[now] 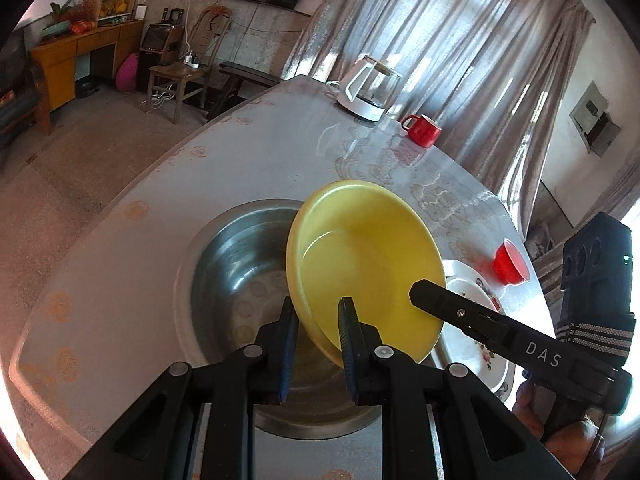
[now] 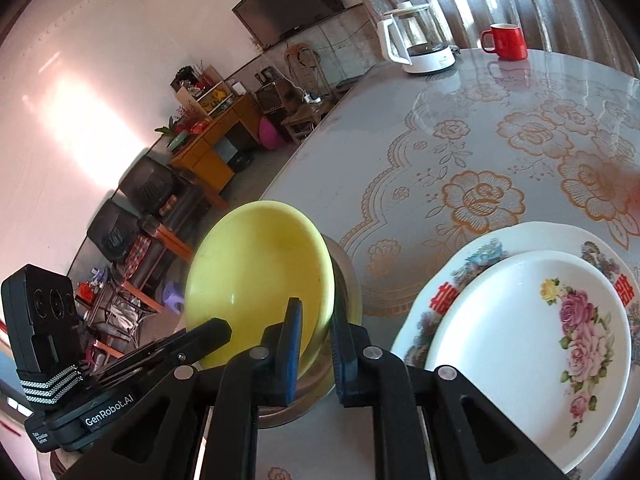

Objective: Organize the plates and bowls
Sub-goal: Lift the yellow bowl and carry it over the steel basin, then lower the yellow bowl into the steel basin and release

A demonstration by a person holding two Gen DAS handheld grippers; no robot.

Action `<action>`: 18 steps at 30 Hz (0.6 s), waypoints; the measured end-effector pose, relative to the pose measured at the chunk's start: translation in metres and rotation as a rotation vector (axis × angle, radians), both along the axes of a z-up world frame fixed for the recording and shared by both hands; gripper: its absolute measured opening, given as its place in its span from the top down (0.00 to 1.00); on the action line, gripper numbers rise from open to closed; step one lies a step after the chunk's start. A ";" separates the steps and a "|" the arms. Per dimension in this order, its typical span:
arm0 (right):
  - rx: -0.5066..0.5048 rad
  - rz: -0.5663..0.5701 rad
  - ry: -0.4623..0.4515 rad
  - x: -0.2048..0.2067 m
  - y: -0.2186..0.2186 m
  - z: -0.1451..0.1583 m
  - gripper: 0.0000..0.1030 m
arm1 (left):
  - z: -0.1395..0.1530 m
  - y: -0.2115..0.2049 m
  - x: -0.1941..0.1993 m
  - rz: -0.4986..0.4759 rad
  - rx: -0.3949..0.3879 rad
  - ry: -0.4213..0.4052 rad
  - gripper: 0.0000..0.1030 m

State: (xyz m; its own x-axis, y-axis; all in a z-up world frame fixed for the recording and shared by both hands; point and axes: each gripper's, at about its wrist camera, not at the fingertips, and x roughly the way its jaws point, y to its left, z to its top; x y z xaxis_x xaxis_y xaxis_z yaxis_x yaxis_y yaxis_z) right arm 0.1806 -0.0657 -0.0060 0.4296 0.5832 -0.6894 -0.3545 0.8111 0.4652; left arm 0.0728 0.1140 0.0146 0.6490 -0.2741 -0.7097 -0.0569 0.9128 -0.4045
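L wrist view: left gripper (image 1: 318,344) at bottom centre, fingers narrow, clamped on near rim of yellow bowl (image 1: 368,256). Bowl tilted, centre frame, over steel basin (image 1: 236,264) on table (image 1: 120,248). Right gripper (image 1: 424,292) enters from lower right; floral plates (image 1: 476,300) behind it. Red mug (image 1: 422,130), kettle (image 1: 368,88) upper centre.

R wrist view: right gripper (image 2: 316,350) bottom centre, fingers narrow, straddling bowl (image 2: 260,272) rim; contact can't tell. Small plate (image 2: 532,340) stacked on large plate (image 2: 480,252), lower right.
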 end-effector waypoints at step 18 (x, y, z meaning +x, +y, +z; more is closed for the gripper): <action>-0.073 0.053 0.049 0.008 0.031 -0.023 0.83 | -0.020 0.014 0.001 0.037 0.015 0.047 0.78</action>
